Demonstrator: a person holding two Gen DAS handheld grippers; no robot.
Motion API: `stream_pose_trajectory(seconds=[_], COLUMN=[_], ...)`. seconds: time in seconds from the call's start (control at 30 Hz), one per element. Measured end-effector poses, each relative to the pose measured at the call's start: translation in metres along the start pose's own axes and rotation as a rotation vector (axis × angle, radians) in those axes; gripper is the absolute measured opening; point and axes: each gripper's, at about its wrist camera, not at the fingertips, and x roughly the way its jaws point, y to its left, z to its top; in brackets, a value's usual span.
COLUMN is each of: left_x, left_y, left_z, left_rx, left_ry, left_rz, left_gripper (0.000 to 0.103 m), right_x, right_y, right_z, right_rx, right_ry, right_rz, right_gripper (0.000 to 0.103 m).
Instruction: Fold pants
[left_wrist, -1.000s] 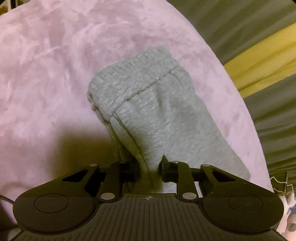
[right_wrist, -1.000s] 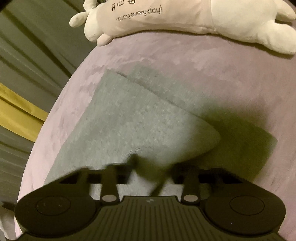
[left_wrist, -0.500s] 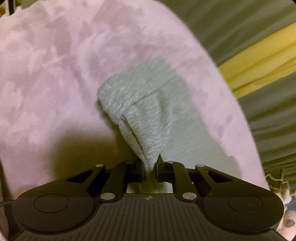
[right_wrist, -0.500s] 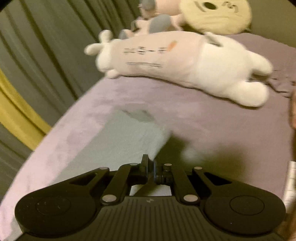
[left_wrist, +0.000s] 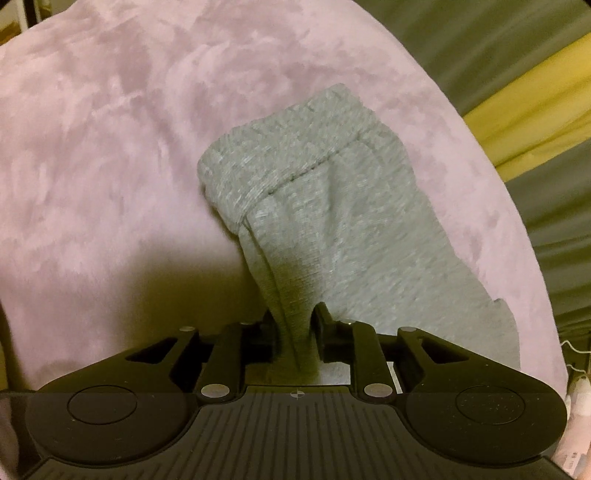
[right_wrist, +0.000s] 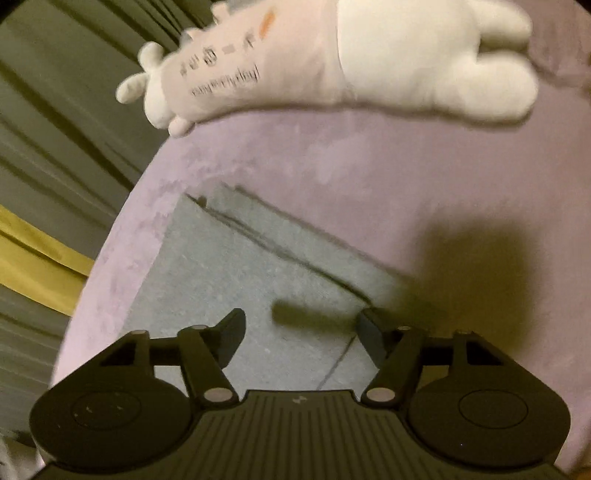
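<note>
Pink plush bedspread (left_wrist: 110, 147) fills both views. Left gripper (left_wrist: 295, 328) pinches a raised fold of the grey knit sweatpants (left_wrist: 332, 206), near their waistband. Right gripper (right_wrist: 299, 332) hovers wide open above the flat folded legs. Mid-fold, seemingly; next, lay the pinched end down, then release.

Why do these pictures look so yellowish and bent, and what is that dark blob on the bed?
Both views carry warm, dim lighting and fisheye bending at the edges. In the right wrist view the plush toy is smeared by motion blur, and the blob is a shadow on the purple blanket, beside the open right gripper. In the left wrist view the left gripper pinches the grey pants, fairly sharp, shadow beneath.
</note>
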Motion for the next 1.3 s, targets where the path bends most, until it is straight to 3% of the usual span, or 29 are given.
stream_pose_trajectory(seconds=[0.1, 0.33, 0.4, 0.47, 0.6, 0.67, 0.73, 0.8, 0.87, 1.03, 1.17, 1.3], left_x=[-0.001, 0.006, 0.007, 0.007, 0.008, 0.008, 0.007, 0.006, 0.004, -0.003, -0.002, 0.001], left_y=[-0.001, -0.008, -0.011, -0.013, -0.011, -0.012, -0.012, -0.011, -0.01, -0.006, -0.002, 0.001], left_z=[0.0, -0.002, -0.004, -0.004, -0.003, -0.004, -0.004, -0.003, -0.003, -0.006, -0.009, -0.009], left_rx=[0.004, 0.007, 0.016, 0.025, 0.01, 0.012, 0.009, 0.004, -0.001, -0.002, 0.019, -0.007], left_ry=[0.0, 0.006, 0.006, 0.004, 0.009, 0.009, 0.01, 0.012, 0.013, 0.007, 0.012, 0.028], left_rz=[0.004, 0.034, 0.043, 0.05, 0.047, 0.049, 0.052, 0.049, 0.045, 0.031, 0.02, 0.018], left_gripper=[0.022, 0.027, 0.029, 0.029, 0.03, 0.03, 0.031, 0.032, 0.032, 0.032, 0.032, 0.034], right_x=[0.01, 0.005, 0.007, 0.006, 0.015, 0.026, 0.031, 0.027, 0.01, -0.053, -0.068, -0.007], right_y=[0.008, -0.006, 0.002, 0.012, 0.025, 0.026, 0.025, 0.031, 0.046, 0.072, 0.065, 0.031], right_z=[-0.001, -0.003, -0.004, -0.005, -0.007, -0.006, -0.004, -0.003, -0.007, -0.02, -0.035, -0.043], right_rx=[-0.058, -0.063, -0.076, -0.106, -0.144, -0.115, -0.081, -0.089, -0.188, -0.365, -0.44, -0.428], right_ry=[0.01, 0.024, 0.017, 0.012, 0.026, 0.048, 0.047, 0.029, -0.029, -0.152, -0.183, -0.017], right_rz=[-0.028, -0.026, -0.022, 0.016, 0.047, 0.047, 0.051, 0.019, -0.032, -0.064, -0.145, -0.286], right_gripper=[0.058, 0.057, 0.046, 0.015, 0.014, 0.022, 0.022, 0.01, 0.009, 0.009, 0.009, 0.009])
